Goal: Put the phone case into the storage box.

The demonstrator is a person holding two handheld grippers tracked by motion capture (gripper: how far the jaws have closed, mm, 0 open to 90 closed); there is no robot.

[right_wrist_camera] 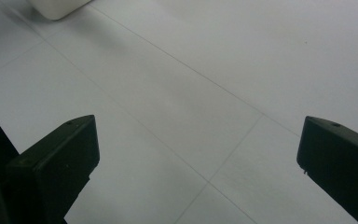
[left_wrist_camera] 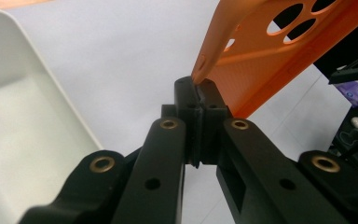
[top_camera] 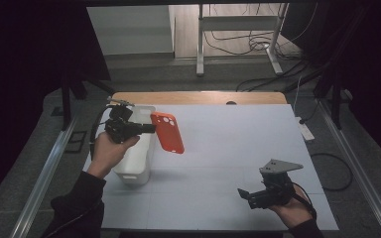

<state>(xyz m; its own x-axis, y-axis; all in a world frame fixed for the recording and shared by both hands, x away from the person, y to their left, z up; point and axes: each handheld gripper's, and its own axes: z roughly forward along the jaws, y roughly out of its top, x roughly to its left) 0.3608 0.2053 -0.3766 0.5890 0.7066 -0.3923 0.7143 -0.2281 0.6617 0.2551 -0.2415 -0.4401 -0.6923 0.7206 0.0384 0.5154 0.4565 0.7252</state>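
Observation:
An orange phone case (top_camera: pixel 167 132) hangs in the air over the white table, just right of a white bin (top_camera: pixel 138 148). My left gripper (top_camera: pixel 151 128) is shut on its edge; in the left gripper view the jaws pinch the orange phone case (left_wrist_camera: pixel 270 56) by its rim, with camera holes near the top. The left gripper (left_wrist_camera: pixel 197 95) points to the right above the bin's rim. My right gripper (top_camera: pixel 244 195) is held low near the table's front right, jaws wide apart. The right gripper (right_wrist_camera: pixel 198 154) has nothing but bare table between its fingers.
The white bin (left_wrist_camera: pixel 23 121) stands at the table's left side and looks bare inside where visible; its corner (right_wrist_camera: pixel 58 7) shows far off. A metal stand (top_camera: pixel 238 29) and cables lie on the floor beyond the table. A power strip (top_camera: pixel 306 131) hangs off the right edge.

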